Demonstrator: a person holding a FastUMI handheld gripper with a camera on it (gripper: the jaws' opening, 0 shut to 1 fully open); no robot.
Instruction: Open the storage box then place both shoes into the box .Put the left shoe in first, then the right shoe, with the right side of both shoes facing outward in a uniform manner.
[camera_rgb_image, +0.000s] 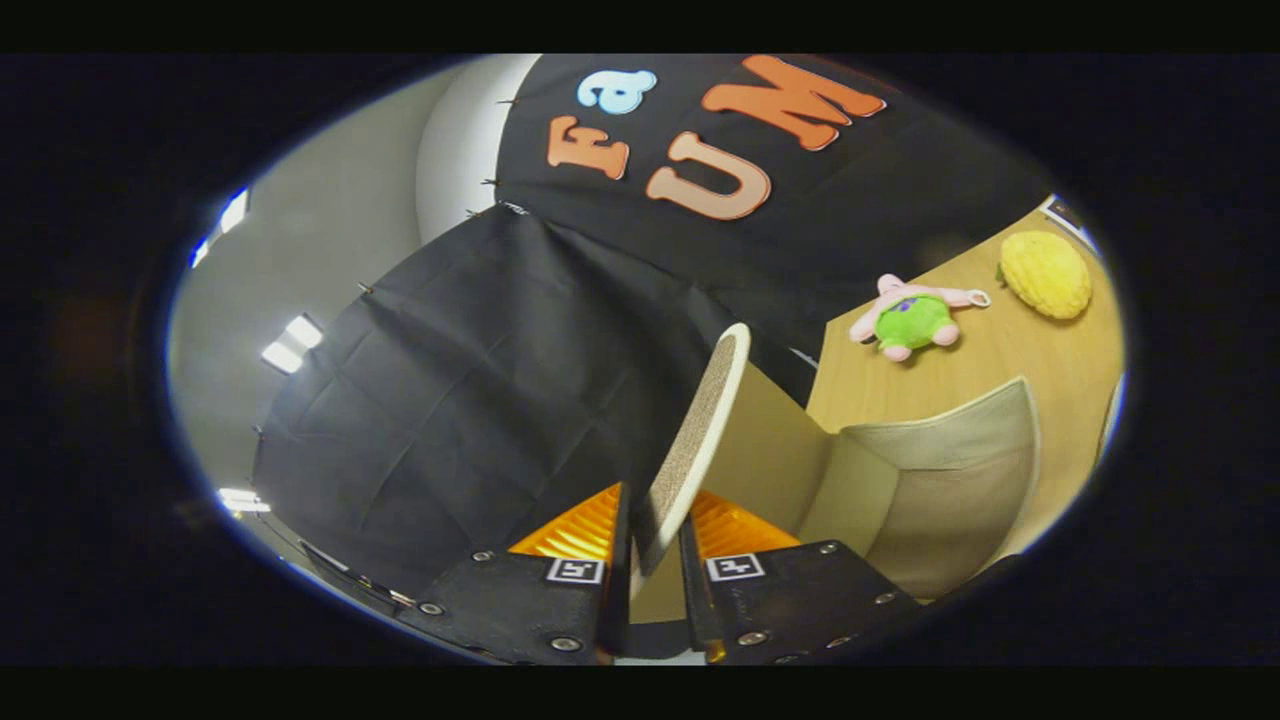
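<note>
The gripper pinches the shoe between its two fingers, which press on it from the left and the right. The shoe stands on edge, sole side turned to the left, showing a speckled grey sole with a pale rim; it rises from between the fingers and tilts to the right at its far tip. Which shoe of the pair it is cannot be told, since only the sole and its edge are in sight, and its near end is hidden between the fingers.

Just to the right of the fingers and a little ahead of them lies the storage box, a beige fabric box with pale edging. Its mouth faces the gripper and it looks hollow; the part of its inside that shows holds nothing, but its near lower part is cut off behind the right finger. A flat beige panel stands between the shoe and the box; whether it is the box's lid cannot be made out.

Beyond the box, on the wooden desk, lies a pink and green plush toy, and farther right a yellow knobbly object, apart from each other.
</note>
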